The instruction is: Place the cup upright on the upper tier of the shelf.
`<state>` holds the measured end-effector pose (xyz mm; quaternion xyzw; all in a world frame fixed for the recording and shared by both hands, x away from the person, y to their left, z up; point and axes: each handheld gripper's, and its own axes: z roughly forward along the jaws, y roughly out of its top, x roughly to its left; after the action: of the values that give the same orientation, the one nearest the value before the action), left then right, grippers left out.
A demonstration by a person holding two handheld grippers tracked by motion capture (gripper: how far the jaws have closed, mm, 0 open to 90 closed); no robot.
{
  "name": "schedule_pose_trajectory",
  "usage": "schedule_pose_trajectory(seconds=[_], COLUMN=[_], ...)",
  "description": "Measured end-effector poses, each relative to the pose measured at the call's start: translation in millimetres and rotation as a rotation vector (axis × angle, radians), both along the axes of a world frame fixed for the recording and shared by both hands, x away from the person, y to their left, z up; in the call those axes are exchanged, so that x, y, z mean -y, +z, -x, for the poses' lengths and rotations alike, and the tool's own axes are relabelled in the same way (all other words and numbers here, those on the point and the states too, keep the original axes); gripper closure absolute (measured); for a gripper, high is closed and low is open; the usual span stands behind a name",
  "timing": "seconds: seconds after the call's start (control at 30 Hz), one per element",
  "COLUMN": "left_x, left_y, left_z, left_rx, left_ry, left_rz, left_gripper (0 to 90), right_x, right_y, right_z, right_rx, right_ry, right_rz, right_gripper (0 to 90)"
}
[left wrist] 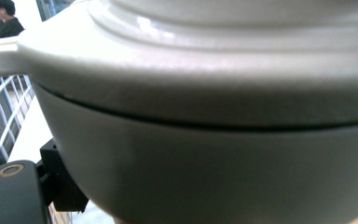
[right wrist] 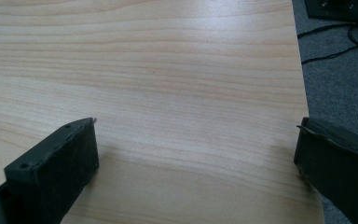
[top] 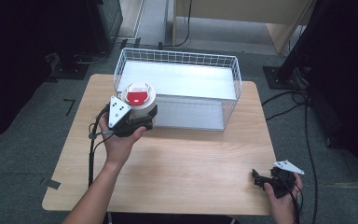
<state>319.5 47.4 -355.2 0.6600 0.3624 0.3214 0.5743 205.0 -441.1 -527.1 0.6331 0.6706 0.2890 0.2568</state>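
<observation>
A cream-white lidded pot [top: 139,99] with a red top hangs at the front left corner of the white wire basket [top: 177,57]. My left gripper [top: 142,116] is shut on the pot from the near side, its grey plate facing up. In the left gripper view the pot [left wrist: 205,154] looms very close, its side handle [left wrist: 0,51] points left, and one black finger [left wrist: 10,191] shows at the bottom left. My right gripper [top: 261,179] rests low at the table's front right corner. It stands open [right wrist: 196,158] over bare wood, nothing between its jaws.
The basket has a white floor [top: 182,79] and stands at the back of the wooden table [top: 191,158]. The table's right edge [right wrist: 303,93] runs close beside the right gripper. Cables [top: 303,121] and a dark stand base [top: 279,77] lie on the floor to the right.
</observation>
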Motion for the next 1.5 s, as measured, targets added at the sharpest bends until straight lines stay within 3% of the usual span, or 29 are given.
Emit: schedule_pose_trajectory(seconds=[0.2, 0.6, 0.93, 1.13, 1.23, 1.5], left_x=[4.7, 8.0, 14.8, 15.1, 17.0, 28.0], left_y=[5.1, 17.8, 32.8, 37.5, 39.1, 41.4], left_z=[-7.0, -23.6, -49.7, -55.9, -60.9, -90.6], left_rx=[0.027, 0.101, 0.111, 0.124, 0.127, 0.111], left_ry=[0.004, 0.053, 0.084, 0.101, 0.112, 0.119], left_rz=[-0.007, 0.07, 0.047, 0.062, 0.047, 0.04], left_gripper=[9.6, 9.7, 9.7, 9.9, 9.9, 9.9], right_x=[0.0, 0.0, 0.0, 0.0, 0.0, 0.0], right_y=[0.0, 0.1, 0.1, 0.1, 0.1, 0.1], right_z=[0.0, 0.0, 0.0, 0.1, 0.1, 0.0], right_rx=[0.0, -0.001, -0.001, -0.002, -0.002, -0.001], right_ry=[0.0, 0.001, 0.0, 0.0, 0.0, 0.001], right_rz=[0.0, 0.0, 0.0, -0.001, -0.001, -0.001], right_gripper=[0.0, 0.0, 0.0, 0.0, 0.0, 0.0])
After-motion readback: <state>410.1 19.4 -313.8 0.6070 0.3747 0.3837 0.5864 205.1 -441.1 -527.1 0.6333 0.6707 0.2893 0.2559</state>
